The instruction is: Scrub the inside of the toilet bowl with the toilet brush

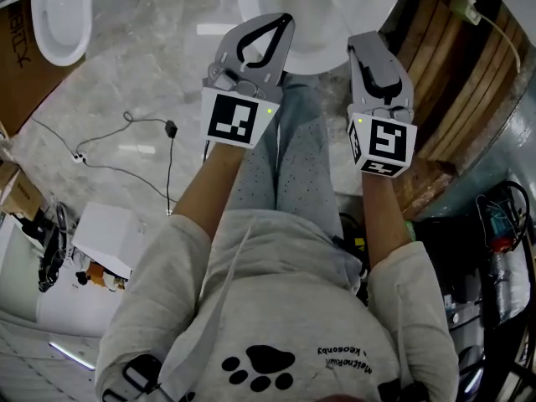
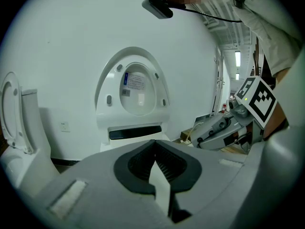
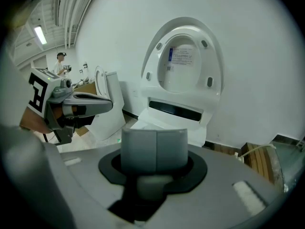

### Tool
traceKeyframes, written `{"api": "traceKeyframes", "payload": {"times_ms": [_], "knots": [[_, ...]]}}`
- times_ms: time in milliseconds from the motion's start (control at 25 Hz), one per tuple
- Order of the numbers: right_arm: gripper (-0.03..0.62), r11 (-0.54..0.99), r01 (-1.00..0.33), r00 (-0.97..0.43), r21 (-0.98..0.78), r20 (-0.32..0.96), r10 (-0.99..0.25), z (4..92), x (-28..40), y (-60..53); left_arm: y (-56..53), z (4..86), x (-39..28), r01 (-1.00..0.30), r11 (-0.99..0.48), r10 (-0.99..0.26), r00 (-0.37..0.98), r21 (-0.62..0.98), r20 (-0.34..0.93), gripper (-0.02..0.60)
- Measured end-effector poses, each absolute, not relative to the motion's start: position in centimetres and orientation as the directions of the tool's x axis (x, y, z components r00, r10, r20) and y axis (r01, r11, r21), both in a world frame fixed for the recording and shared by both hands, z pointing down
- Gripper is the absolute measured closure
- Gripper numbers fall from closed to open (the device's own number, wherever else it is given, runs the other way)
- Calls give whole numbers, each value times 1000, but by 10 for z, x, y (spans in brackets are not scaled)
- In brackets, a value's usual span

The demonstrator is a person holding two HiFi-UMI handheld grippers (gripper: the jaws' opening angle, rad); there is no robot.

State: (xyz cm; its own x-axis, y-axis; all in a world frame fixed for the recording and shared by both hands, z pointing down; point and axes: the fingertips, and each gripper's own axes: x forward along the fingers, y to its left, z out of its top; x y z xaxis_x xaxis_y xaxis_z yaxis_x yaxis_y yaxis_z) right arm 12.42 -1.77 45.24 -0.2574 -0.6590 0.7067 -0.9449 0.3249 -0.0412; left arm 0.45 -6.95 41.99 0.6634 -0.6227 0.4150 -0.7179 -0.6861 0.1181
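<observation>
Raised toilet lid (image 3: 190, 82), blue label (image 3: 181, 56) illegible

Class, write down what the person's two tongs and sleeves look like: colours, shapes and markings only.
Both the left tongs and right tongs are grey plastic with black trim. Each carries a white cube printed with black square markers and a green light. The person wears a pale short-sleeved top with a black paw print.

glossy white toilet (image 3: 183, 63), polished marbled floor (image 1: 151, 74), bare wooden slats (image 1: 452, 82)
</observation>
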Motion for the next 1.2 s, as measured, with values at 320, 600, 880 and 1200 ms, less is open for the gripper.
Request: {"api": "traceKeyframes", "payload": {"times_ms": [320,600,880,1200], "knots": [[439,326,-943,-257,-65,763,-593,489,123,-8,-61,450,9,-705,-697,-585,666,133,463,580],[439,341,-938,-260,-70,792,-552,510,118,4,-52,468,8,-705,-692,-568,664,155,486,580],[439,358,-931,-262,-75,819,-511,526,112,13,-41,487,7,-710,-683,-552,657,174,514,580],[439,385,-919,-274,-87,843,-463,539,104,24,-26,504,2,-707,-679,-524,654,196,546,580]]}}
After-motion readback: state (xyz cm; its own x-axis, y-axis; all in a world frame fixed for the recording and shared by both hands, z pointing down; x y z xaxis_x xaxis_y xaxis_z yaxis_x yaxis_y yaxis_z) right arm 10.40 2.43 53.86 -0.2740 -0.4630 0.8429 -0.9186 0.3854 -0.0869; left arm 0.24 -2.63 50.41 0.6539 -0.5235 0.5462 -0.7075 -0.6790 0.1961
